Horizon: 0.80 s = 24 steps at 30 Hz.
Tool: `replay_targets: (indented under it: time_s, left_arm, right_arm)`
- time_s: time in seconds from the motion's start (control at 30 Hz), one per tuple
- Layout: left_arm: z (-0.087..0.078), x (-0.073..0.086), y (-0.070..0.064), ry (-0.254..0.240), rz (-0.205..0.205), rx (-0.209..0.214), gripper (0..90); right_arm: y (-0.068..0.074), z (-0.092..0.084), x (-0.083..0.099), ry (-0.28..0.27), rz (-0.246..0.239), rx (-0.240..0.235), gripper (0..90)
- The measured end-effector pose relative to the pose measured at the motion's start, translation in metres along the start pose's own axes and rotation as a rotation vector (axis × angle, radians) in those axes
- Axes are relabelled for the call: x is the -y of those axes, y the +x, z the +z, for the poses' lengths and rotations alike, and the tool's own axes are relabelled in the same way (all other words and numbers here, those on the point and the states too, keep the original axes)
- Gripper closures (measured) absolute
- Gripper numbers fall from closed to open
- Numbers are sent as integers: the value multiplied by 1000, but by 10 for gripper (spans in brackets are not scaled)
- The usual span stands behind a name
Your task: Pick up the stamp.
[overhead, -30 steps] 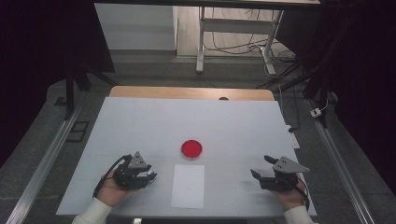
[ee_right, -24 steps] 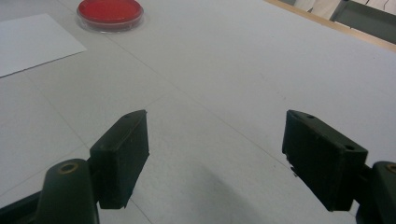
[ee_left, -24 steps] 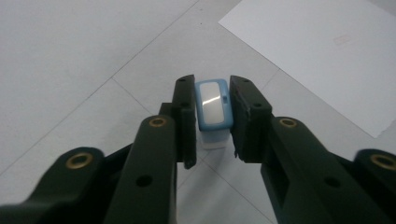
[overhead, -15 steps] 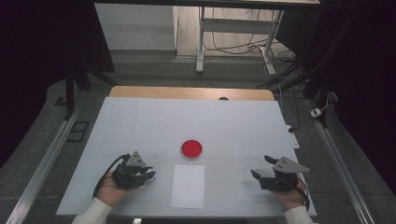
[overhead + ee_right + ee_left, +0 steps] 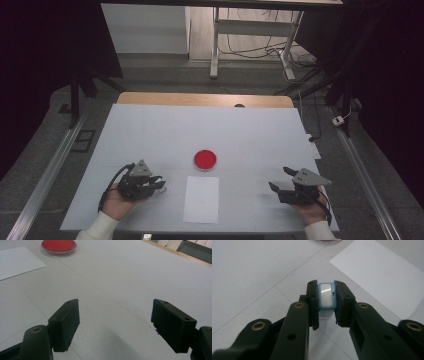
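My left gripper is shut on a small light-blue block with a glossy white face, held just above the white tabletop. In the high view this gripper sits at the front left, just left of a white paper sheet. A round red dish lies just beyond the sheet. My right gripper rests at the front right with its jaws wide open and nothing between them. The red dish and the sheet lie far to its left.
The white table ends in a wooden strip at the far side, with a small dark knob on it. Metal rails run along both sides. A desk frame and cables stand behind.
The left gripper's jaws look slightly narrower than a second ago. Both hands stay where they were.
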State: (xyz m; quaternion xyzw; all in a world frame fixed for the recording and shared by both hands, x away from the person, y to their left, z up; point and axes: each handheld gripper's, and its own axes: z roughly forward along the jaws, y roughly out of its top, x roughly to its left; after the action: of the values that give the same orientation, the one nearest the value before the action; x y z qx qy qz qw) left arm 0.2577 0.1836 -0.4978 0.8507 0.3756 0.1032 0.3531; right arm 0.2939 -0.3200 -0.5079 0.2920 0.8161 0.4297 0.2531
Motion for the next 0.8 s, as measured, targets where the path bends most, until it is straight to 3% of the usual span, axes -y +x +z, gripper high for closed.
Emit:
replay_targets:
  time_s: [0.53, 0.8]
  left_arm:
    - [-15, 0, 7, -151, -77, -4, 748]
    - [-23, -2, 9, -225, -109, 23, 748]
  right_arm:
    - [0, 0, 0, -6, -3, 0, 223]
    - [0, 1, 1, -9, -3, -1, 223]
